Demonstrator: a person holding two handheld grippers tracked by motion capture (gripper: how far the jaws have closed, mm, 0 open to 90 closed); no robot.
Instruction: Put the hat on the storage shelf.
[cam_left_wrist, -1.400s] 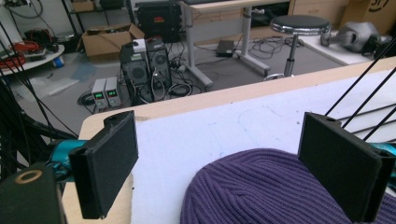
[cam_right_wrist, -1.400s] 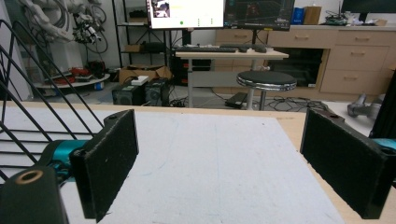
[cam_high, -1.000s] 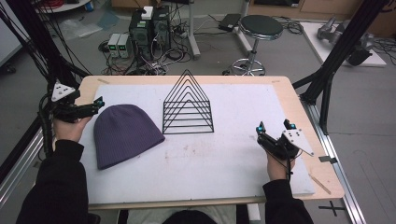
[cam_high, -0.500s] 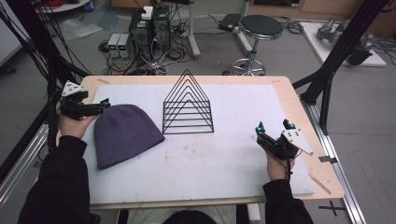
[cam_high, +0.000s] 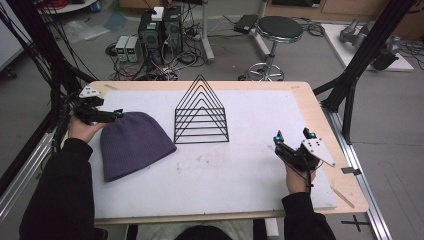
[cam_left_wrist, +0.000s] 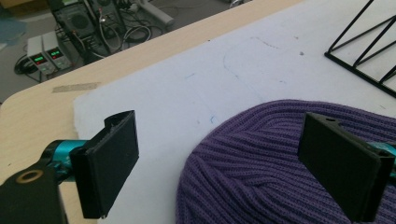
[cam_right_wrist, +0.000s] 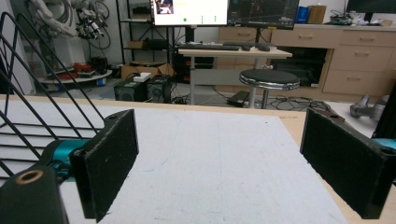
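A purple knitted beanie lies flat on the white mat at the left. My left gripper stands open at the beanie's top left edge. In the left gripper view one jaw hangs over the beanie and the other over bare mat; the left gripper holds nothing. A black wire rack with a triangular outline stands upright at the mat's middle back. My right gripper is open and empty near the mat's right front, and the right gripper faces the far table edge with the rack to its left.
The mat covers a wooden table with bare wood along its edges. Black frame posts rise at both sides. Beyond the far edge stand a stool and computer boxes on the floor.
My left gripper has moved right, from the table's left edge up to the beanie's rim. The right gripper has stayed where it was.
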